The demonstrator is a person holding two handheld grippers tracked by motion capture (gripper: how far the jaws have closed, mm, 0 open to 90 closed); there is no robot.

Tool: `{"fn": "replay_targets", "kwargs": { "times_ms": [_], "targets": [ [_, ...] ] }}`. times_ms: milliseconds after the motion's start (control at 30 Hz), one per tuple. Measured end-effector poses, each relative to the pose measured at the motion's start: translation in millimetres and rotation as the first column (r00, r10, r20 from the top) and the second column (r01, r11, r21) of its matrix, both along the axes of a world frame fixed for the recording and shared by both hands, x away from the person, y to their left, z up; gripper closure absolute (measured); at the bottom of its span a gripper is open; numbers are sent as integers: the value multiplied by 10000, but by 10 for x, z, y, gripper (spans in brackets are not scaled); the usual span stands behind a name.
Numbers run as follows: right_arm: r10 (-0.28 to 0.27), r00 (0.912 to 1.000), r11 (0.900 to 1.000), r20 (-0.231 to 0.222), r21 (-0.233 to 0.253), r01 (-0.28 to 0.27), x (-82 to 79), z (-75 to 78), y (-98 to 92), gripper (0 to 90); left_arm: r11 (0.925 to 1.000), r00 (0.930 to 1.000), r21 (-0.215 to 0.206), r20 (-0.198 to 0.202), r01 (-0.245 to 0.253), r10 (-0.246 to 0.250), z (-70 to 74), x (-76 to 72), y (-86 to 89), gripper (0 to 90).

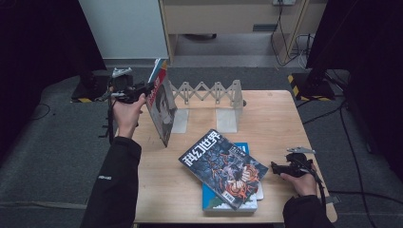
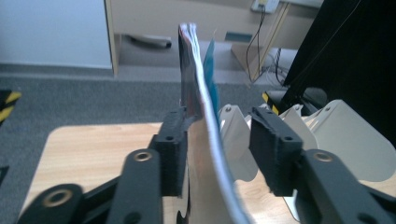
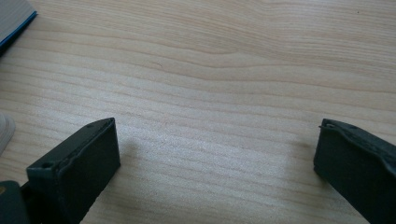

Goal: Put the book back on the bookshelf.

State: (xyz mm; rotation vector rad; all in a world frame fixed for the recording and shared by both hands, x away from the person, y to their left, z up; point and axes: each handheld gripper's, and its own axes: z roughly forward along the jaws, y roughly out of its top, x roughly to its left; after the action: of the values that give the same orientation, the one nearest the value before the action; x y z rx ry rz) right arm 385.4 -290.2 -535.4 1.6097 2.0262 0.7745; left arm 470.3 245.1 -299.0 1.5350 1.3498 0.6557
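The upright magazine [image 1: 161,107] was loosely straddled by the half-open left gripper [image 1: 142,90]; it needed gentle steadying against the bookend rack [image 1: 209,92]. The right gripper [image 1: 278,167] rested wide open, empty.

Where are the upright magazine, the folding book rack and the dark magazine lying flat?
upright magazine [image 1: 164,111], high view, on its front cover.
folding book rack [image 1: 209,90], high view, on its zigzag lattice.
dark magazine [image 1: 223,166], high view, on the middle of its cover.

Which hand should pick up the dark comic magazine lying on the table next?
Probably right: the right gripper rests open beside the dark comic magazine, while the left gripper is around the upright magazine.
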Motion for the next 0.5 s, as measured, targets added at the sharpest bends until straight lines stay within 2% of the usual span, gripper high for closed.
{"fn": "replay_targets", "kwargs": {
  "times_ms": [100,233,333,367,433,500],
  "targets": [
    [39,10000,10000,-31,-38,-39,0,6,1,17,10000,9998,-68,213,-4,5,31,-62,30,491],
    [4,9999,10000,-107,95,-3,-9,29,3,52,9990,9973,-404,724,181,-152,59,-244,122,444],
    [-21,9995,9998,-325,210,27,-8,58,8,66,9984,9956,-483,908,281,-236,47,-354,167,419],
    [-32,9994,9997,-332,256,40,-10,67,13,68,9974,9945,-623,1000,367,-304,35,-408,188,416],
    [-26,9995,9995,-314,315,36,-12,85,17,70,9966,9937,-706,1068,417,-340,25,-441,201,411],
    [-70,9999,9989,-80,464,74,-25,128,31,75,9948,9914,-831,1213,591,-487,-35,-574,240,410]
  ]
}}
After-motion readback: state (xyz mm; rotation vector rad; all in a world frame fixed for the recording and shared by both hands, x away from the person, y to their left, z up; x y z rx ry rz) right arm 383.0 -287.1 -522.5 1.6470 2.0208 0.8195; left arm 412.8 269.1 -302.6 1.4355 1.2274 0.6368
